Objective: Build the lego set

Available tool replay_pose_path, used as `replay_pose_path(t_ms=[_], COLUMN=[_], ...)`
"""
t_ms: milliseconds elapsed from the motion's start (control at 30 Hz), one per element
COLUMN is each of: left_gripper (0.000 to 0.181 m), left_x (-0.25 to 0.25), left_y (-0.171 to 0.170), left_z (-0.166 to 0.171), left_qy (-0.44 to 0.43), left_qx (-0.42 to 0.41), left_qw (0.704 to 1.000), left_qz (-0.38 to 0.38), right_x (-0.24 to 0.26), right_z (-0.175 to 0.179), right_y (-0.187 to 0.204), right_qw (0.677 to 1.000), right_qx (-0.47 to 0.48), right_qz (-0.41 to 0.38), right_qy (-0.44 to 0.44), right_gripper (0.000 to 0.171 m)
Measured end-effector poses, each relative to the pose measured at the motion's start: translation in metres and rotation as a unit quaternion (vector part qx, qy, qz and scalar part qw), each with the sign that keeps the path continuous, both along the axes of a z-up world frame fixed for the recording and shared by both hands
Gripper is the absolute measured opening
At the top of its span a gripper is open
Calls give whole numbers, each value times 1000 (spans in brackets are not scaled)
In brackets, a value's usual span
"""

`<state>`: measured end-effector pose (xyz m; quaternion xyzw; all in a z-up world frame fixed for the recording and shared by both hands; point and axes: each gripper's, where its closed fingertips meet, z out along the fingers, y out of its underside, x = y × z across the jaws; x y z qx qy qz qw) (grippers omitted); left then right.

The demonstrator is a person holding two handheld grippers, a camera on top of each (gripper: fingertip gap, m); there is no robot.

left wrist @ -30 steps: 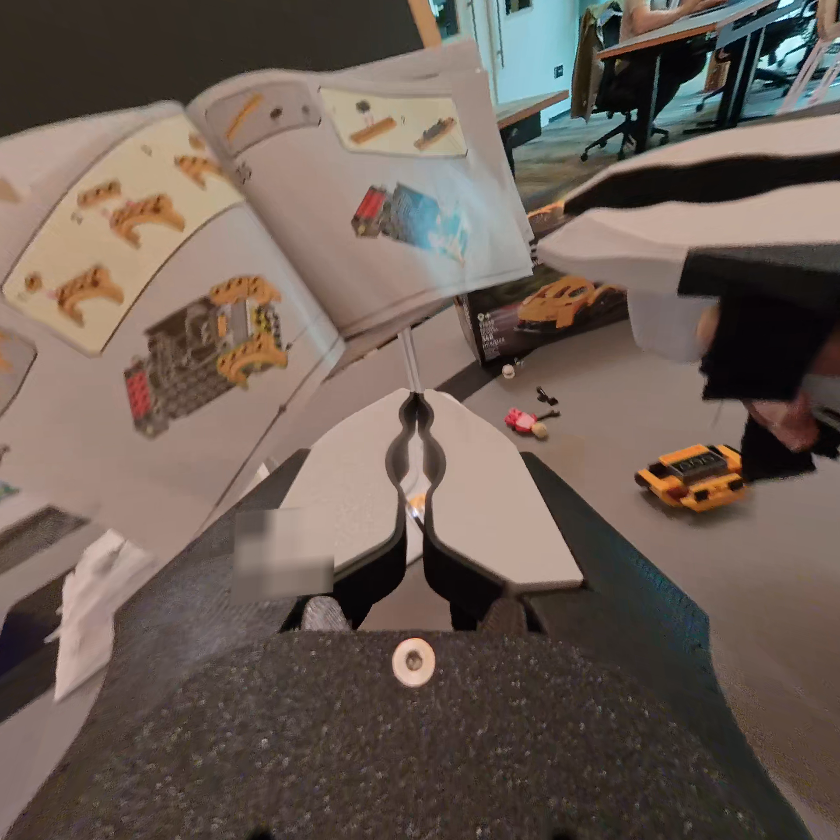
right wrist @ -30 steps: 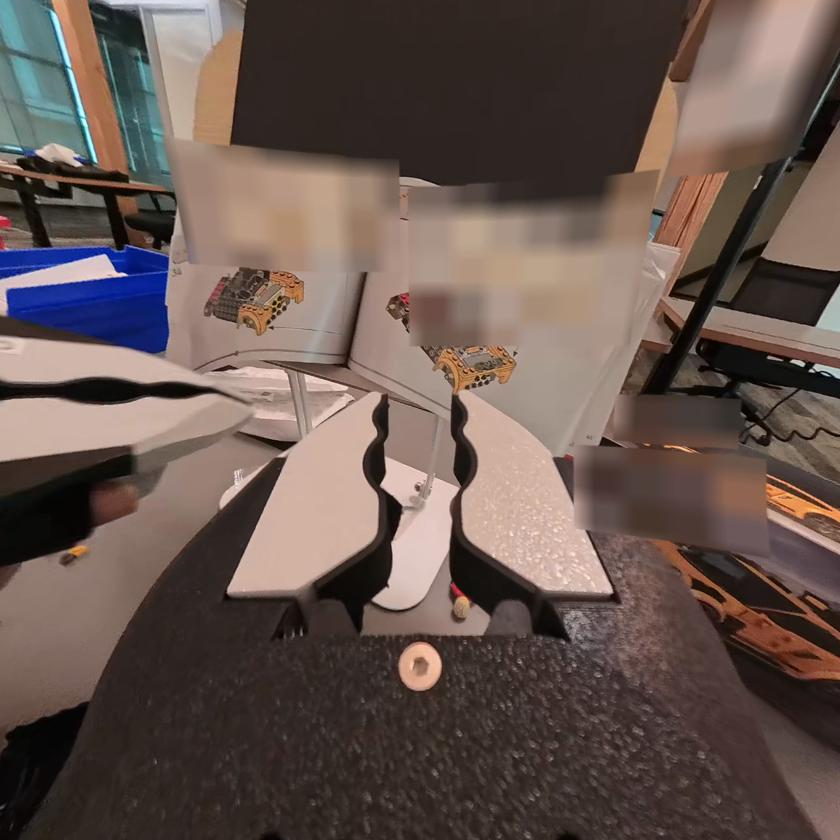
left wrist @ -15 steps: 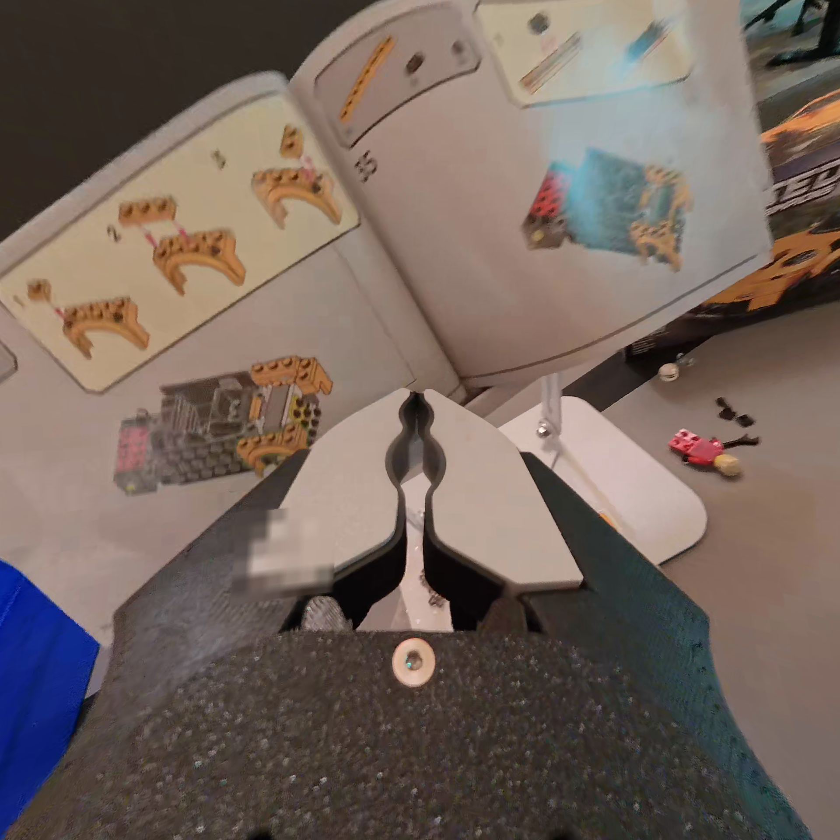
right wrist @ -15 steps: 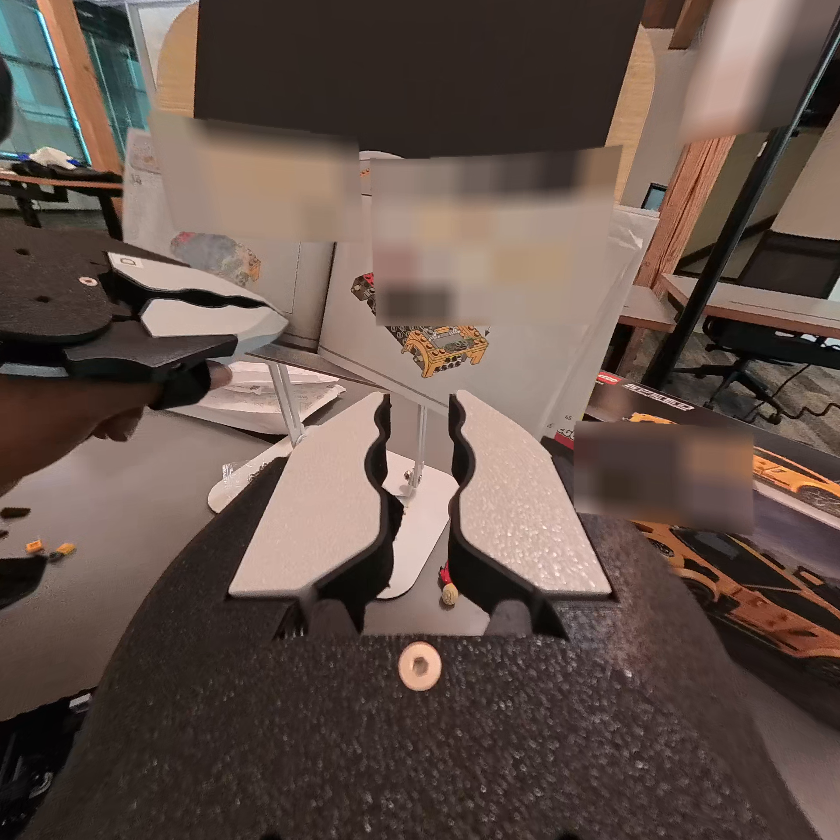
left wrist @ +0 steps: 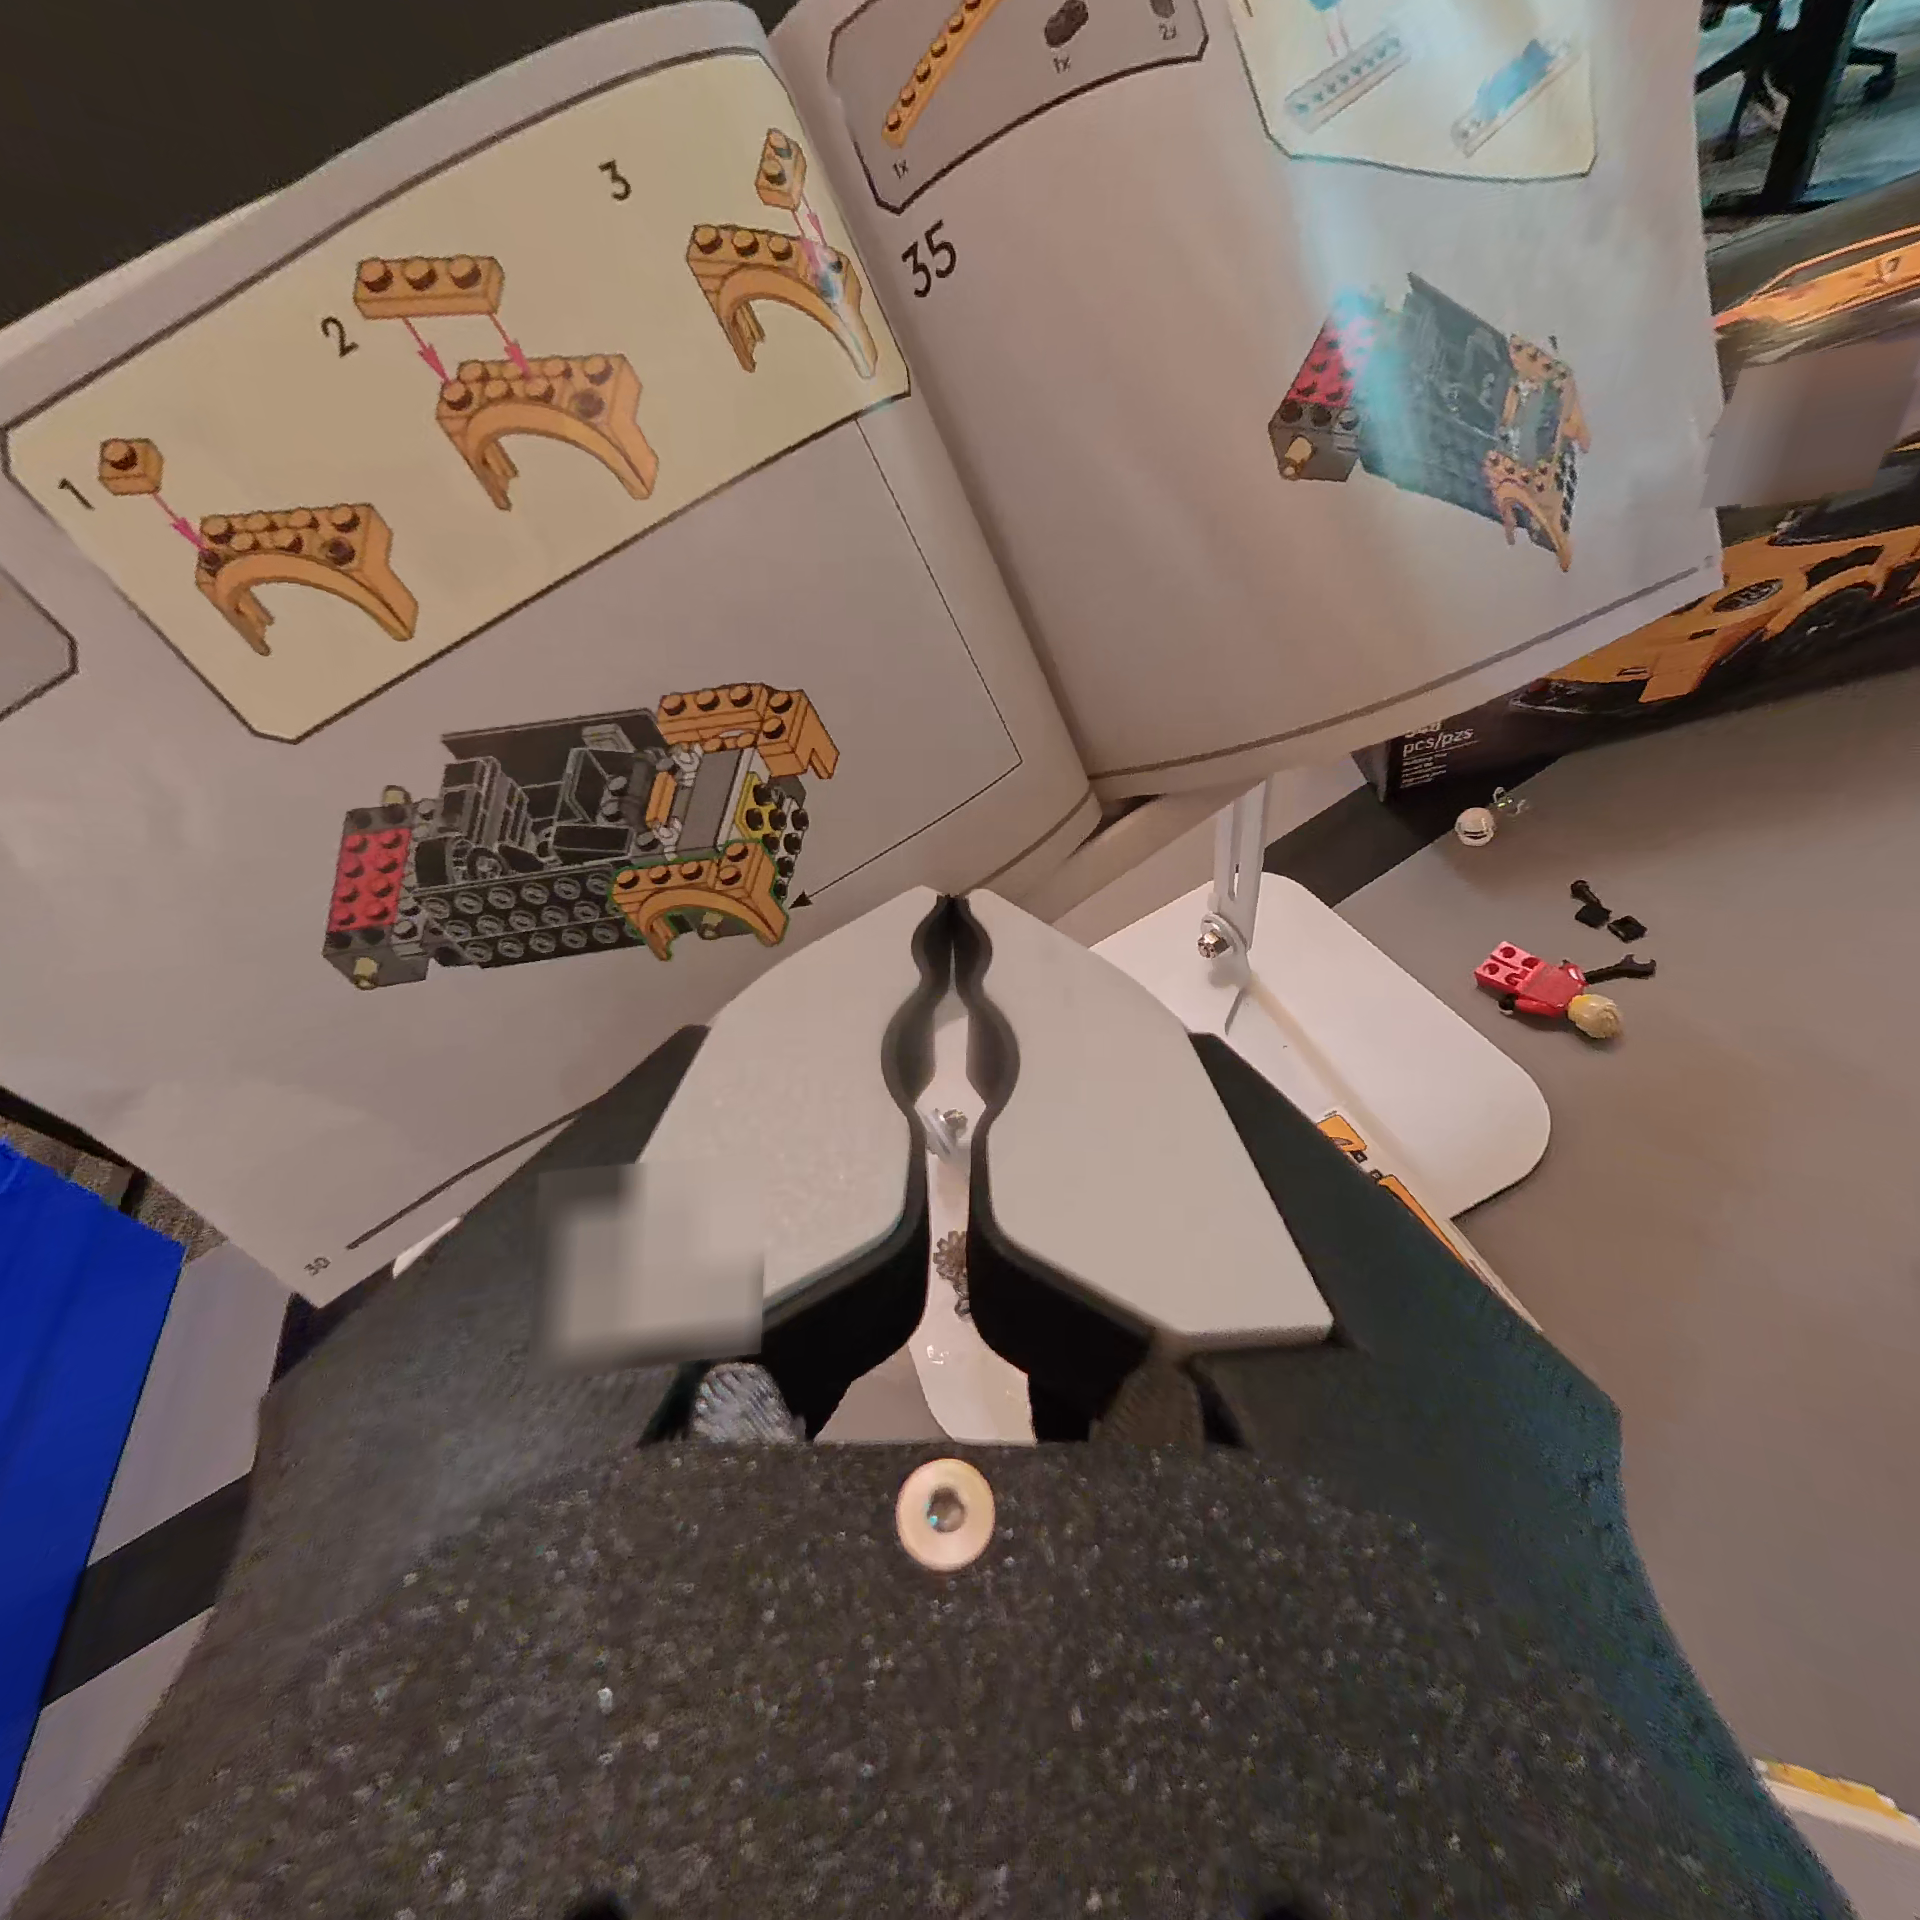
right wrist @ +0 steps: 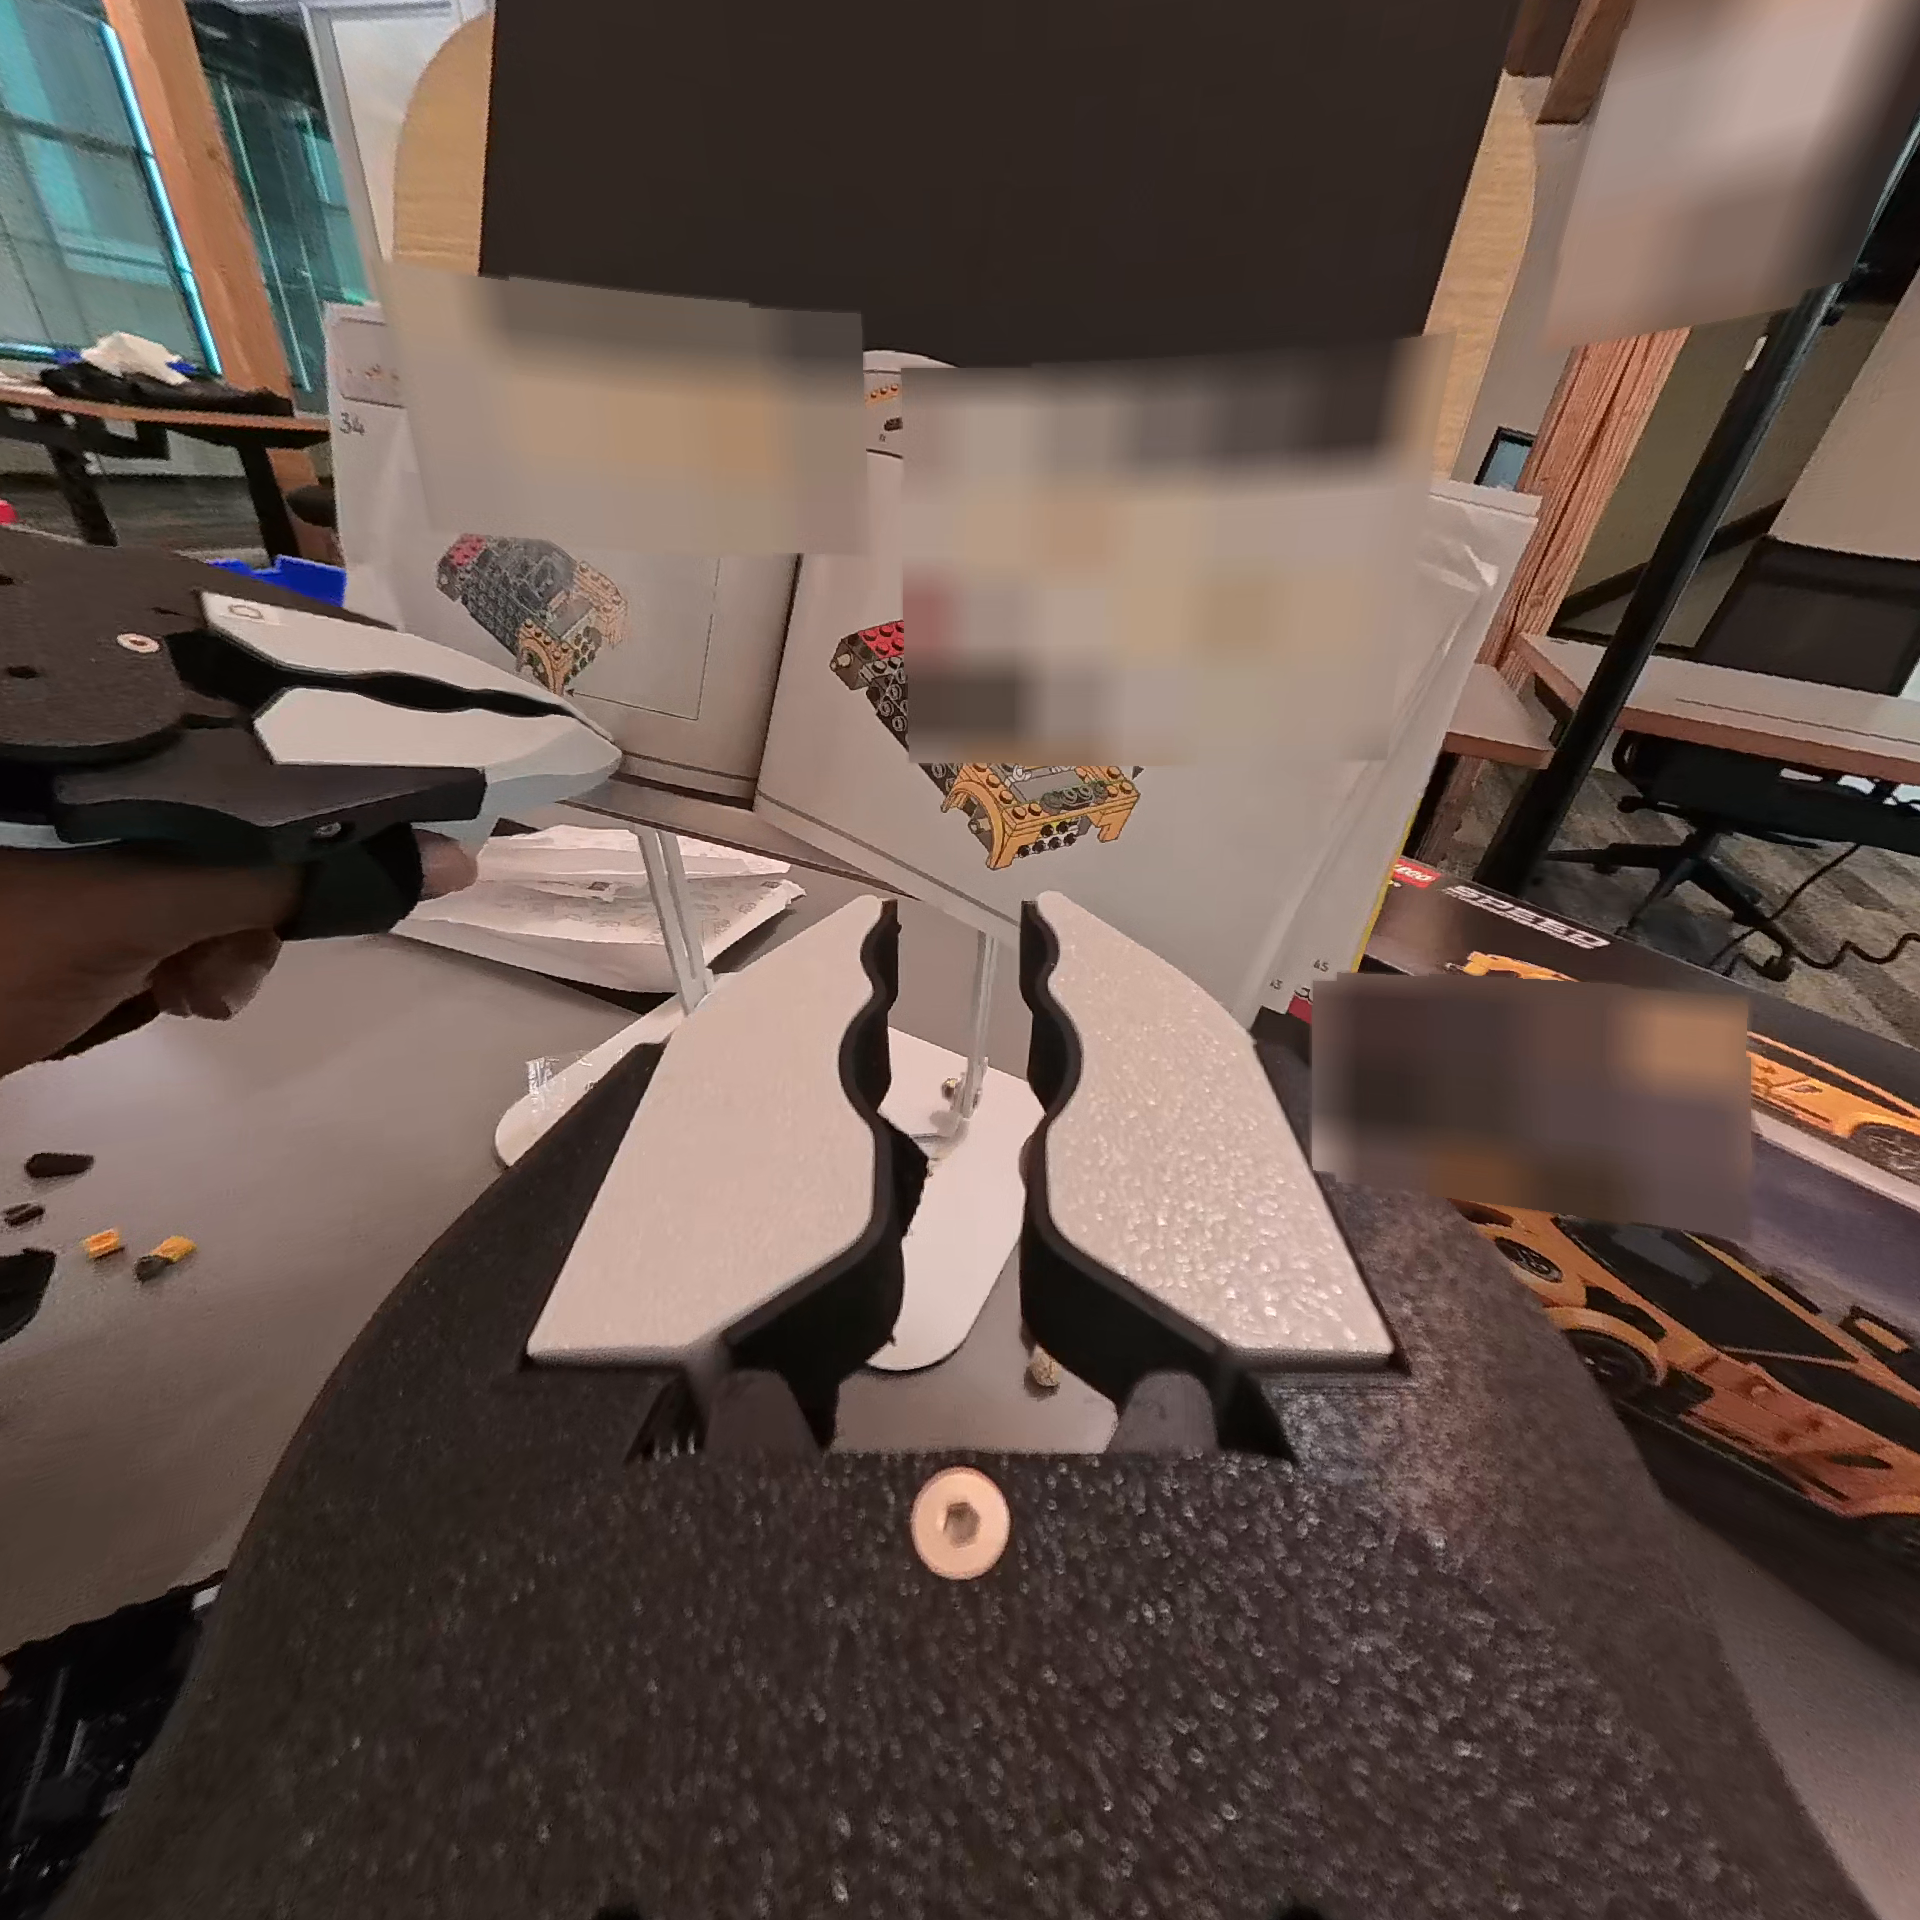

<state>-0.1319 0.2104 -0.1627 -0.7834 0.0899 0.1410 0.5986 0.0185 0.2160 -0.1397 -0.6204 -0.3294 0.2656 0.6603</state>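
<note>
Left gripper, grey fingers pressed together and empty, noses up to the open paper instruction booklet on its white stand, directly ahead. Right gripper hangs spread, farther back. Loose orange and black bricks lie on the grey table, lower left.

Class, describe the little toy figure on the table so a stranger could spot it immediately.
Find the open instruction booklet on its white stand. On the grey table right of the stand's base lies the toy figure. It alone is red with a pale yellow head; the nearby bits are black.
</note>
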Motion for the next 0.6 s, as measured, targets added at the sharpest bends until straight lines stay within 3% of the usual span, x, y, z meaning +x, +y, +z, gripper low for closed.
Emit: replay_pose_path(t_ms=[600], left_gripper=[0], left_x=[22], left_y=[-35], left_z=[2], left_qy=[-41], left_qx=[44], left_qw=[998], left_qz=[-31], right_x=[-24], right_z=[-33], right_y=[-8], right_qw=[999], right_qx=[3], right_qz=[-2], right_qy=[-38], right_gripper=[23])
